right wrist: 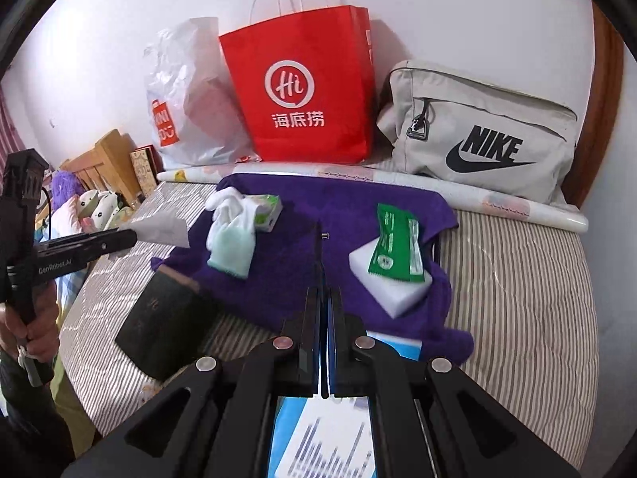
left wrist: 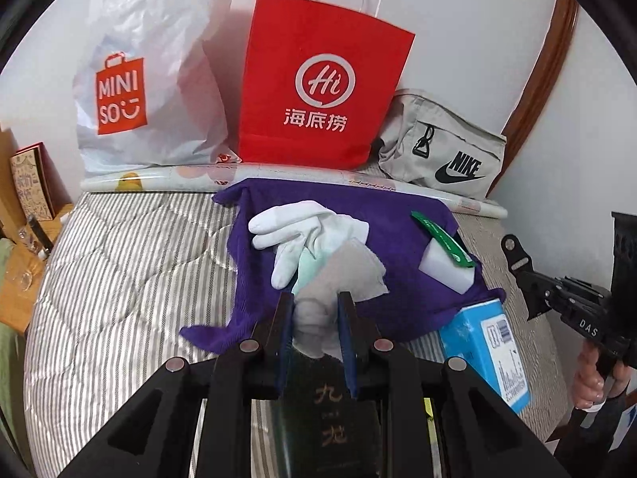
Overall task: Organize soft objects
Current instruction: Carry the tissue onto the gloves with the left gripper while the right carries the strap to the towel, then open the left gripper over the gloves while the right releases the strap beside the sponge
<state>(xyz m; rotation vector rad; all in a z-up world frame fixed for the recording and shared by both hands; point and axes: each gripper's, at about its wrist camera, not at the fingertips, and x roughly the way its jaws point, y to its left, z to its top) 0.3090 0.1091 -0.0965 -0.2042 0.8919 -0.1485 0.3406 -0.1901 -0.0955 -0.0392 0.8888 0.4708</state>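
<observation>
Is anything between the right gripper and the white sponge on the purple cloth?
Only bare purple cloth lies between the right hand-held gripper and the white sponge. But a green packet lies on top of the sponge, covering part of its upper face.

Both wrist views angled steeply down, close over striped bed [left wrist: 119, 263]; purple towel [left wrist: 402, 215], red Haidilao bag [right wrist: 302, 87], Nike pouch [right wrist: 485, 127] shared.

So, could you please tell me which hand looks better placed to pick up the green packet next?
Right. The right gripper is shut and empty, pointing near the green packet; the left gripper already holds a white tissue.
</observation>
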